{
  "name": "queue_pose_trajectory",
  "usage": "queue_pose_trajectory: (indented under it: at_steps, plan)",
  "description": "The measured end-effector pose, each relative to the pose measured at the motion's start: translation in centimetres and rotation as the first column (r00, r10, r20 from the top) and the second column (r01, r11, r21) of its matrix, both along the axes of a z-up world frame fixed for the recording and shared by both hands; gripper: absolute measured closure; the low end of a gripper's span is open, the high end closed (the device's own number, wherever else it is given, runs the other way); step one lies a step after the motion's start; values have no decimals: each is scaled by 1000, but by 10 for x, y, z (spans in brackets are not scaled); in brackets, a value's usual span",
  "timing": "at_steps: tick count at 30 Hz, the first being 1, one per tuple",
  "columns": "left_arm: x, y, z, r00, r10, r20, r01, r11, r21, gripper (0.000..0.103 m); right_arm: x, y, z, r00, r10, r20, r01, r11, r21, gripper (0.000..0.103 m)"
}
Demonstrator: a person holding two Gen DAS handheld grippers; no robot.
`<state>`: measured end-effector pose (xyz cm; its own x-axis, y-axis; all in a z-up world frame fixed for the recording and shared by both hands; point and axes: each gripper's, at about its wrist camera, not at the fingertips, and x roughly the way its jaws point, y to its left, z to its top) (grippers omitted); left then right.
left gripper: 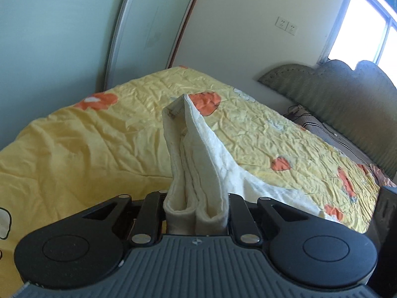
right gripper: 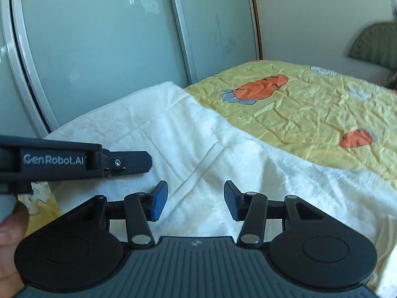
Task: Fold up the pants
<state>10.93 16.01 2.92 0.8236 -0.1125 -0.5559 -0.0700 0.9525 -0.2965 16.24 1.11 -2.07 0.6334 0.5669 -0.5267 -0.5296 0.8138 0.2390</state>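
Cream quilted pants (left gripper: 198,173) bunch, seemingly doubled, between left gripper (left gripper: 197,213) jaws.

Cream-white pants (right gripper: 198,136) spread on bed, one end lifted, bunched.

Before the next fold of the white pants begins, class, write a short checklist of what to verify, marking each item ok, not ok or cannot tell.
1. Left gripper clamps the pants: ok, folded layers sit between the jaws.
2. Right gripper free to grasp: ok, jaws open with nothing between them.
3. Pants below the right gripper: ok.
4. Fabric flat on the yellow bedspread: not ok, rumpled.
5. Layer edges aligned: cannot tell.
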Motion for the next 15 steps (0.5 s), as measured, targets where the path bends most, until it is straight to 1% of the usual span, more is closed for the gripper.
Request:
queue_pose_trajectory:
  at_steps: [2, 4, 7, 9, 12, 15]
  plan:
    - [-7, -14, 11, 1000, -11, 27, 10, 1000, 24, 88, -8, -8, 7, 1000, -16, 18, 15, 999, 48, 54]
    - [-13, -26, 20, 998, -32, 49, 31, 999, 17, 88, -16, -21, 14, 999, -30, 39, 27, 997, 79, 54]
    - [-18, -45, 32, 994, -81, 72, 81, 997, 8, 88, -24, -46, 23, 997, -65, 29, 60, 987, 149, 54]
    - [-21, -60, 40, 989, -116, 89, 115, 993, 18, 88, -32, -64, 28, 995, -93, 33, 85, 979, 184, 54]
    - [-27, -89, 49, 977, -178, 119, 173, 984, 53, 88, -44, -89, 36, 988, -143, 53, 129, 967, 218, 54]
    - [-36, -121, 57, 959, -242, 150, 231, 969, 90, 88, -56, -117, 42, 977, -201, 72, 178, 952, 249, 54]
